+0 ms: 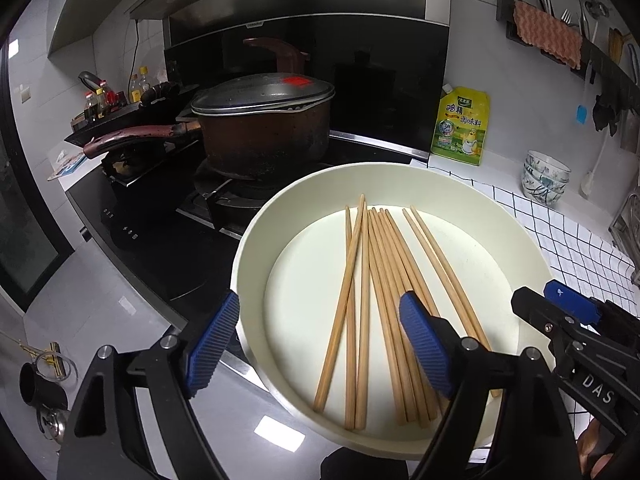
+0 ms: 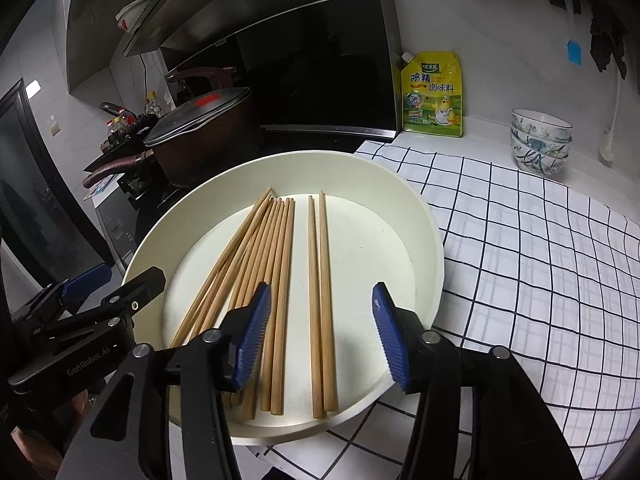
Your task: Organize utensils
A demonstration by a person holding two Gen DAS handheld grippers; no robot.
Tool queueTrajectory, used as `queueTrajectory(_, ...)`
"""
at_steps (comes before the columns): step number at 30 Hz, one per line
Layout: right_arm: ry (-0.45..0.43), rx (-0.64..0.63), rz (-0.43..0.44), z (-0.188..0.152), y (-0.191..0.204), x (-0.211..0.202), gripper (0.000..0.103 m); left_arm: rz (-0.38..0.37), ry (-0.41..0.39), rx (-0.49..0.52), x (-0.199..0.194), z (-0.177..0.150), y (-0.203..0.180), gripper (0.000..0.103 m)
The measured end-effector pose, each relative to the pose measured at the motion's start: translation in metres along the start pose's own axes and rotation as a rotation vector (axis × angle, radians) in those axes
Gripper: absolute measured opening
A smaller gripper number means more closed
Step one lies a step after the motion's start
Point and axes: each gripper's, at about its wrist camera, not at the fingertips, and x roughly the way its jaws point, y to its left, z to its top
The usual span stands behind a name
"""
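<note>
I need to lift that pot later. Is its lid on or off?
On, but askew. The lid covers the pot, tilted, with one edge raised off the rim at the right.

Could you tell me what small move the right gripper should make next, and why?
Probably lower the right gripper onto the separate pair of chopsticks and close. Its jaws are open and empty, already straddling that pair, which lies apart from the main bundle in the cream tray. The left gripper is open too.

Plain wooden chopsticks point(image 2: 276, 280) lying flat in a round cream tray point(image 2: 428, 232), most bunched and fanned left, one pair point(image 2: 320, 300) apart on the right
</note>
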Motion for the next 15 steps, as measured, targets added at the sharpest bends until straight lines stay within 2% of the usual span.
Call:
queueTrajectory(11,-0.019,0.025,-0.035,-0.005,-0.007,-0.012,0.060,0.020,-0.027,0.023,-0.015,0.000,-0.008,0.096)
queueTrajectory(15,-0.021,0.040,-0.045,-0.007,-0.011,-0.016,0.064,0.031,-0.026,0.014,-0.018,0.000,-0.008,0.096)
